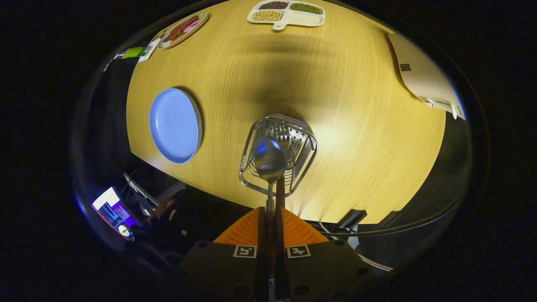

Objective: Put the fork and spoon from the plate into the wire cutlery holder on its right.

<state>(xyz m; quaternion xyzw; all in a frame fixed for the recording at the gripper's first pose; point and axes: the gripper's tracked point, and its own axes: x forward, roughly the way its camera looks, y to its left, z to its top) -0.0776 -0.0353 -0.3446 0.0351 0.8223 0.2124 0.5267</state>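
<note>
Gripper view looks down along the fingers (275, 209), which are pressed together on the handle of the spoon (269, 159); its long axis runs straight ahead from them, bowl outermost. That bowl hangs right over the open mouth of the wire cutlery holder (300, 142), which stands on the wooden surface (356, 126) to the right of the blue plate (174, 125), well apart from it. I judge the coming move to be a straight lowering into the holder; the fork cannot be made out.
</note>
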